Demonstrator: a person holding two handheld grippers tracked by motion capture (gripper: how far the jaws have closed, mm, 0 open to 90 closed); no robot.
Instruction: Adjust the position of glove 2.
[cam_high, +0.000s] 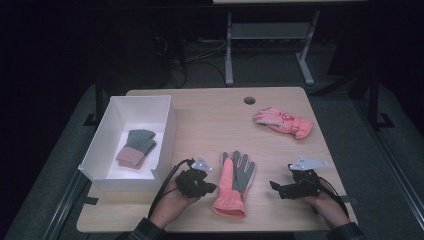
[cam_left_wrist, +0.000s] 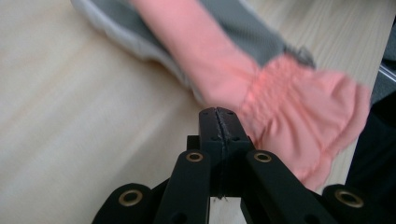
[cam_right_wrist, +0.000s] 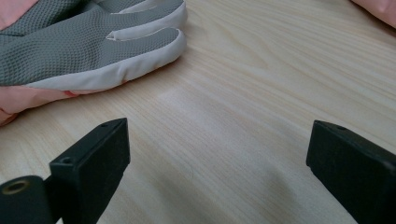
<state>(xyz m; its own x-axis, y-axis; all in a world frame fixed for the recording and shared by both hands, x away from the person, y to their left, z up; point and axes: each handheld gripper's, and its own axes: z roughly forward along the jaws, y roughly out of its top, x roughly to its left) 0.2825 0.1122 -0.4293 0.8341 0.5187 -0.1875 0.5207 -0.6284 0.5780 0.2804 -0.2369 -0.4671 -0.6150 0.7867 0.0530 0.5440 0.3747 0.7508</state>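
Note:
A pink glove with a grey palm (cam_high: 234, 182) lies flat at the table's front middle, fingers pointing away from me. My left gripper (cam_high: 212, 189) sits just left of its cuff. In the left gripper view the jaws (cam_left_wrist: 218, 119) are pressed together with nothing between them, and the gathered pink cuff (cam_left_wrist: 299, 121) lies right beyond the tips. My right gripper (cam_high: 275, 186) rests to the right of the glove, pointing at it. Its jaws (cam_right_wrist: 219, 149) stand wide open over bare wood, with the grey glove fingers (cam_right_wrist: 70, 51) a short way ahead on the left.
A white box (cam_high: 165, 135) at the left holds a grey glove with a pink cuff (cam_high: 136, 147). A second pink glove (cam_high: 283, 121) lies at the back right, near a round hole (cam_high: 249, 100) in the tabletop. Bare wood (cam_high: 210, 125) spans the middle.

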